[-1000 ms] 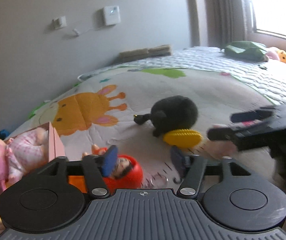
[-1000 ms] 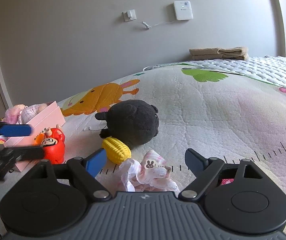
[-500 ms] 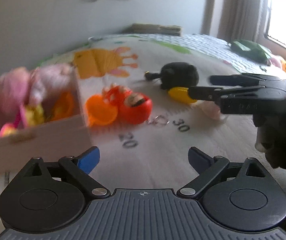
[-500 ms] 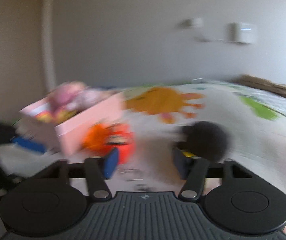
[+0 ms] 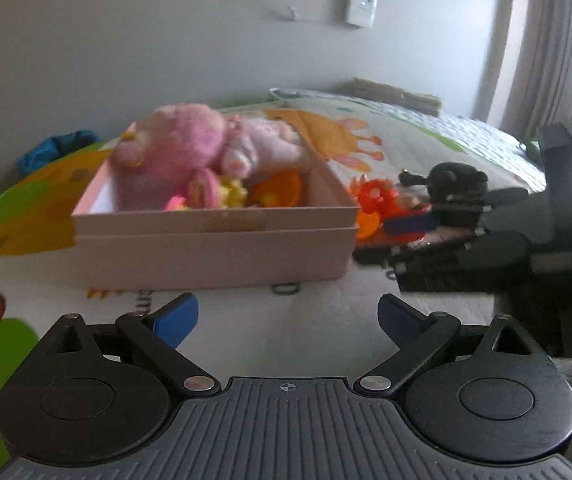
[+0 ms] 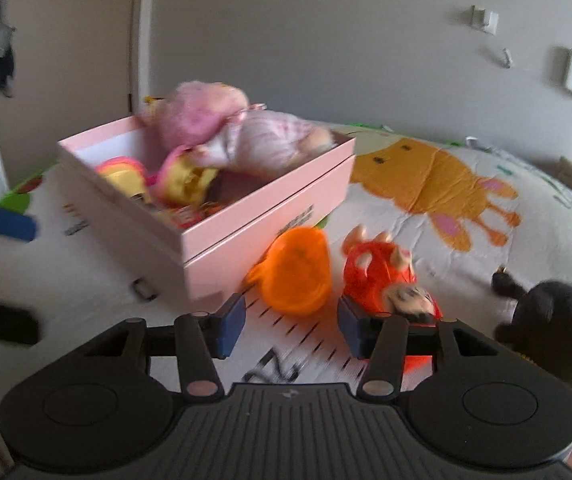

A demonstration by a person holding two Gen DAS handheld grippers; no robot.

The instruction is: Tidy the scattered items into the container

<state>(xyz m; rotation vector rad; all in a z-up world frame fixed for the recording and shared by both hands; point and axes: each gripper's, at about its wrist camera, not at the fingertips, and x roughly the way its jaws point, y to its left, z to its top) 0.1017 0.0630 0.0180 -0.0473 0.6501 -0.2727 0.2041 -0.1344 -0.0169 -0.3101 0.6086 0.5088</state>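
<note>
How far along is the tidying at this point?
Done: pink plush doll and small yellow toys already sit in the pink cardboard box. In hand: nothing; left tongs open and empty, right tongs opening, empty. Left: orange plastic cup, red doll figure and black plush toy still lie on the mat.
</note>
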